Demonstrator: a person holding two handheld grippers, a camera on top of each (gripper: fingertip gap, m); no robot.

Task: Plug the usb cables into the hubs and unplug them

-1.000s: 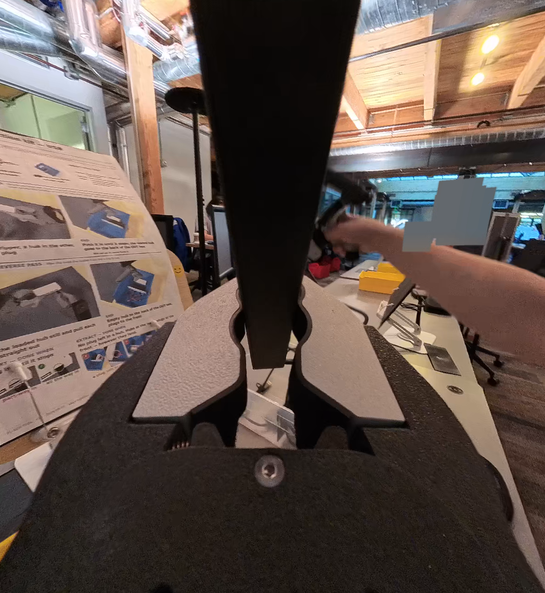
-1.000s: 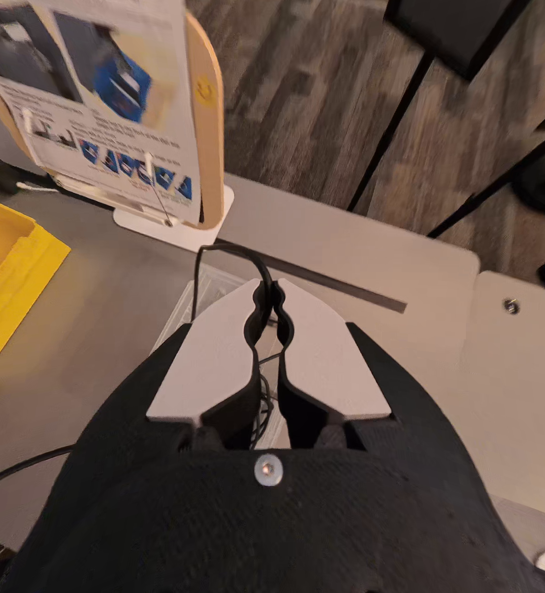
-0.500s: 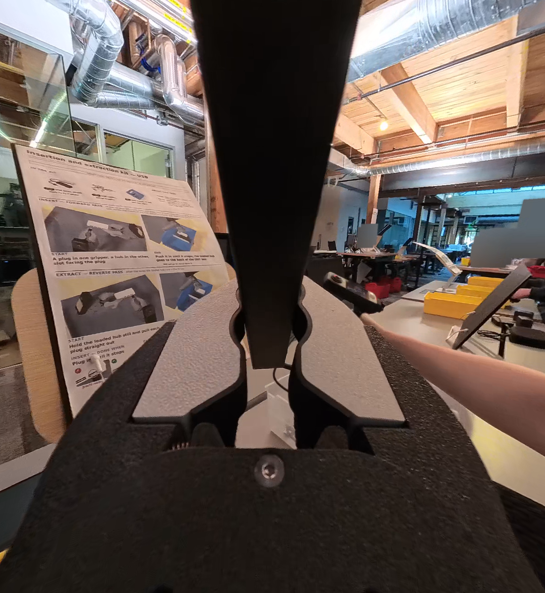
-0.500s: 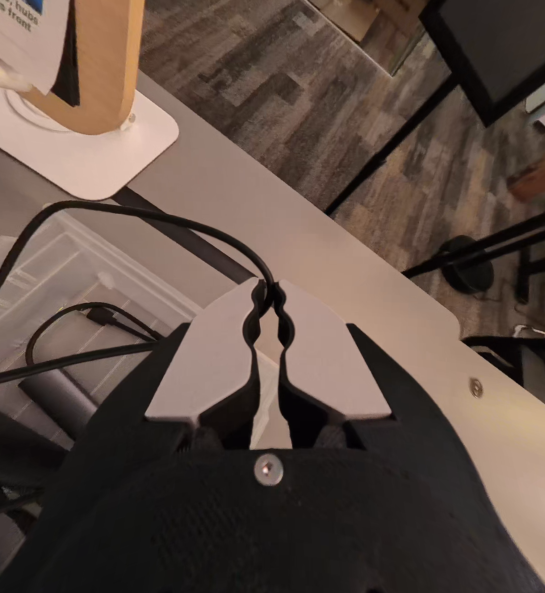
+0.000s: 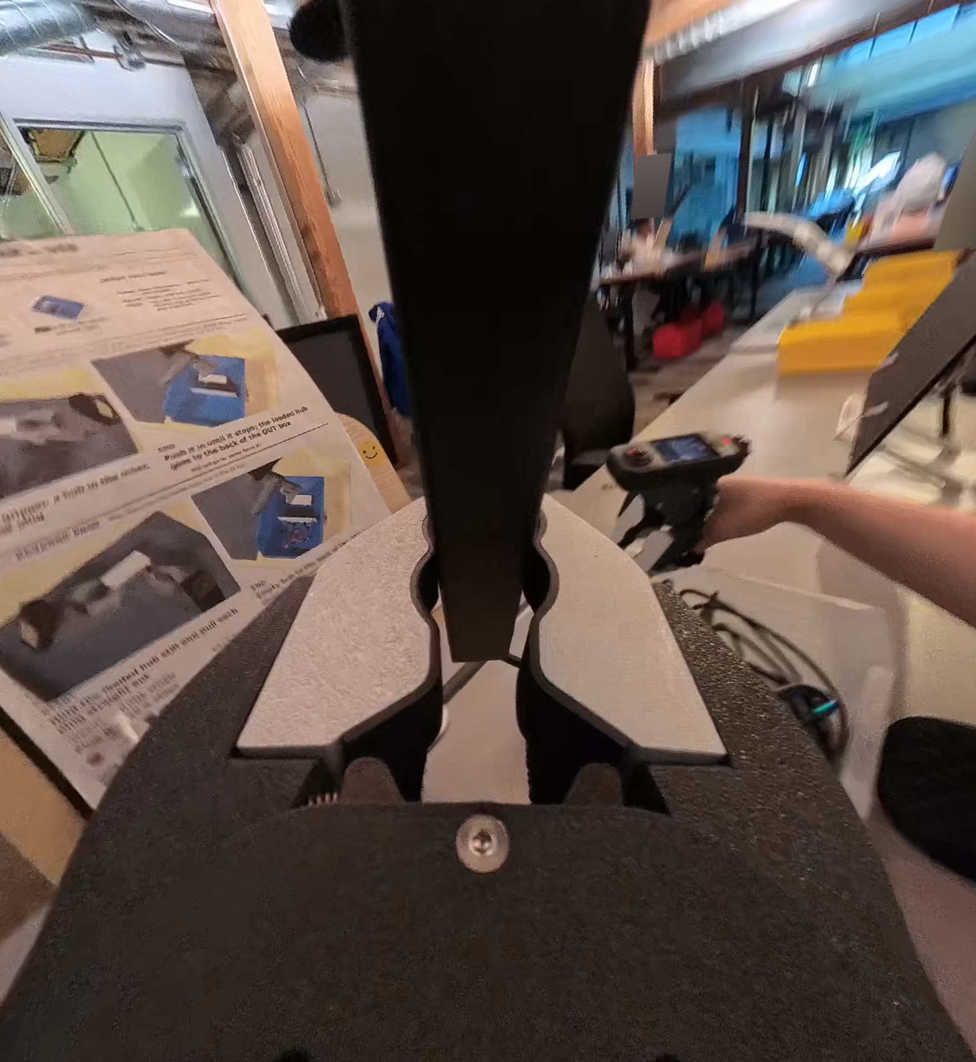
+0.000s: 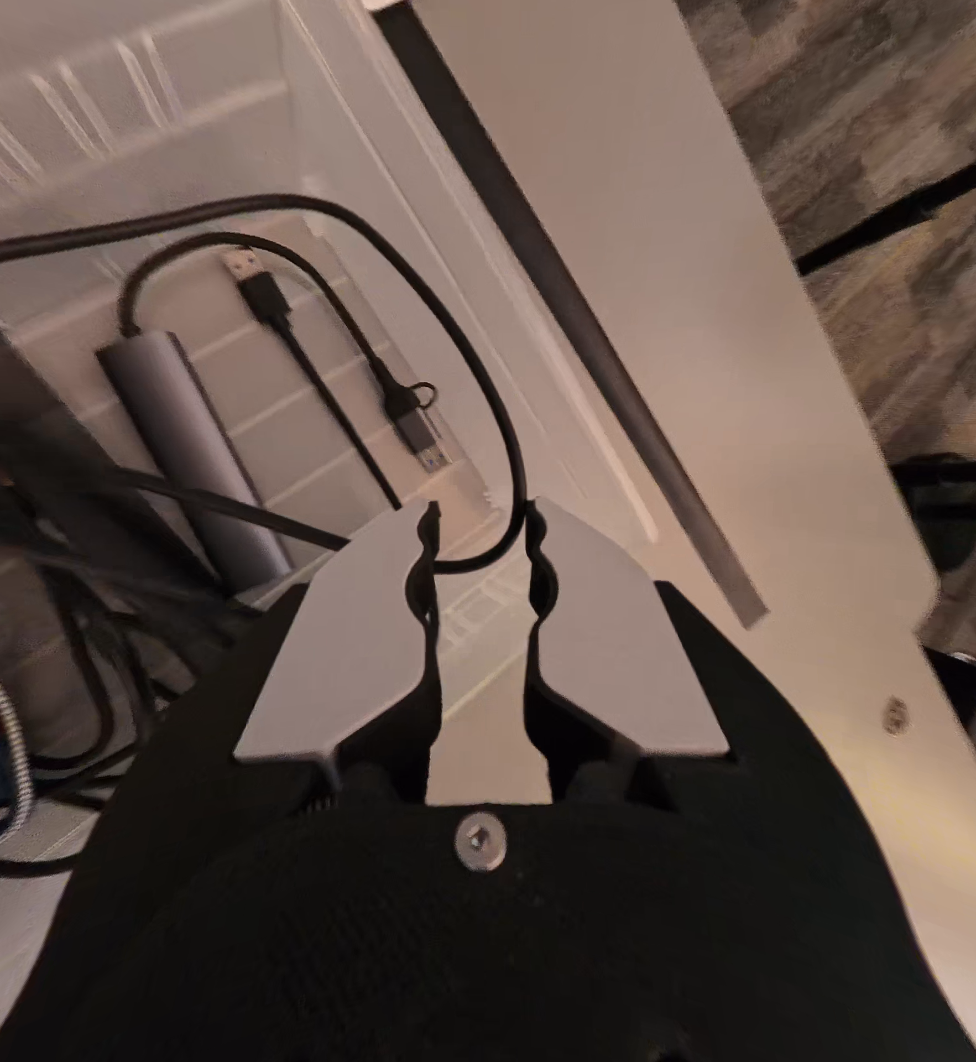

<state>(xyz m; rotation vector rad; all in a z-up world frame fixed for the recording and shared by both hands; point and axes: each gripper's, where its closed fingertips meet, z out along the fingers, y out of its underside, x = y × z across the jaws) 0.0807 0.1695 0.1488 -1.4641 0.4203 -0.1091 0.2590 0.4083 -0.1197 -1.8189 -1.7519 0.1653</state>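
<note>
**Right jaws letting the cable go over the bin**

Half a second back the right gripper (image 6: 481, 508) was pinching a black cable (image 6: 508, 448) at its tips; now its fingers are standing spread, with the cable's loop lying between them and seemingly free. The view has also swung from the table edge down over the clear plastic bin (image 6: 359, 149).

Lying in that bin are a grey bar-shaped hub (image 6: 186, 437) with its own short lead curving off the far end, and two loose plugs: a black one (image 6: 264, 293) at the far side and a greyer one (image 6: 416, 434) to the right, carrying a small tethered adapter. More dark cables are crowding in from the left; where they run is unclear.

The left gripper (image 5: 481, 574) is pinching a long black wedge-shaped piece (image 5: 491, 287) between its pads, pointing up and away beside the instruction sheet (image 5: 100, 431). It is probably a hub seen end-on, though that cannot be confirmed.

Cables like these are light and floppy, so a grip on the cord is giving little control. The stiff moulded plug body, just behind the metal tip, is looking like the better place to hold. The hub is rigid and likely smooth, so it may be sliding unless held across its long flat sides.
</note>
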